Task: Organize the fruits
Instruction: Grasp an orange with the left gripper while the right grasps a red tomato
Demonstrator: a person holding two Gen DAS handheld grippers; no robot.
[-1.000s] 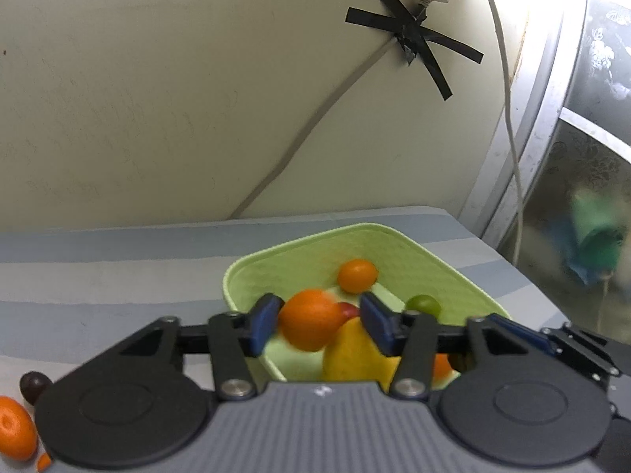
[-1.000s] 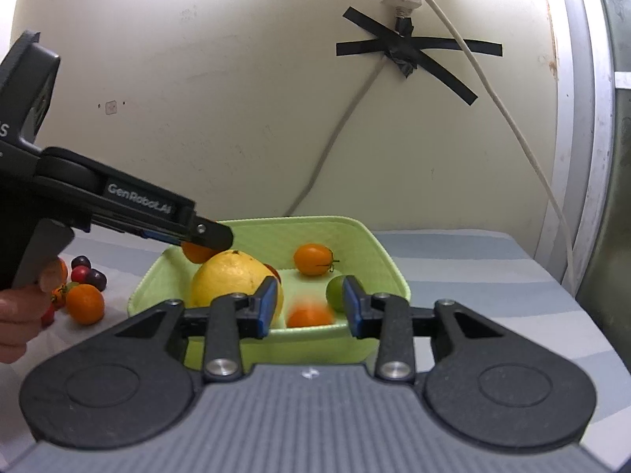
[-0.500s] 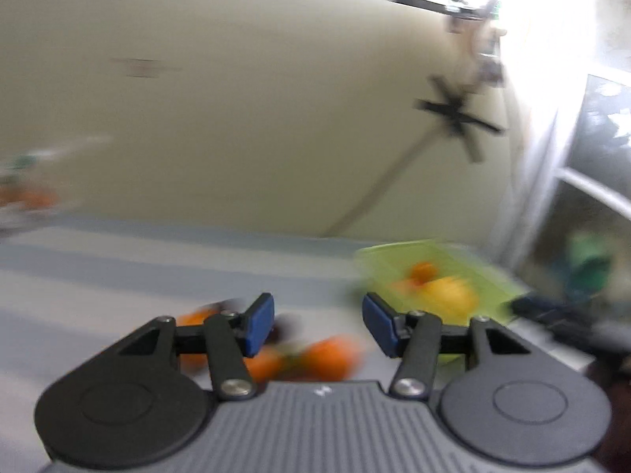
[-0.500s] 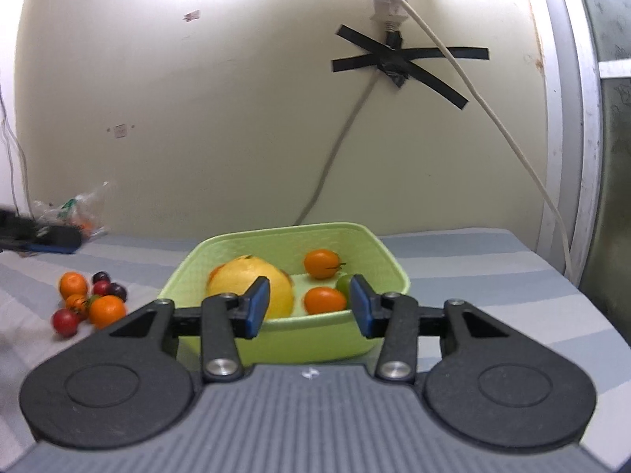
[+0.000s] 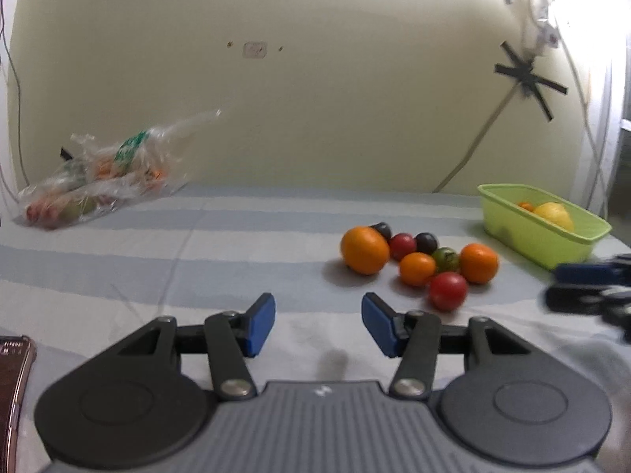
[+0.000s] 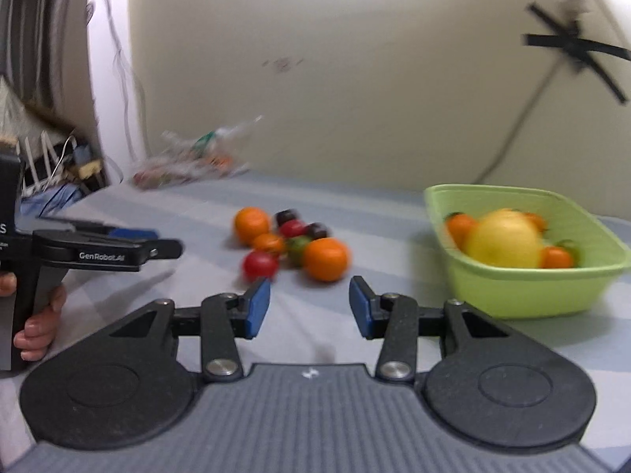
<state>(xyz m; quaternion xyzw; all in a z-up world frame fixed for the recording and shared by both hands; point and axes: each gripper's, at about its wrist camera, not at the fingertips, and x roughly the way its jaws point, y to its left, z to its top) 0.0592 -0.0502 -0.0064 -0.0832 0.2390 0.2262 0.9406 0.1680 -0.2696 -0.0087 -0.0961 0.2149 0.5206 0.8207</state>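
Both grippers stand empty with their blue pads part-way apart: the left gripper (image 5: 318,325) and the right gripper (image 6: 310,307) hang over bare striped cloth (image 5: 118,260). The loose fruit pile (image 5: 422,262) lies right of centre in the left view, and the green basket (image 5: 512,228), already holding a large yellow fruit (image 6: 504,242) and small oranges, sits at the far right. The next pick is probably the nearest red tomato (image 5: 447,291). Centre the pads on it alone, approach from the pile's open side, and close gently so its neighbours don't roll.
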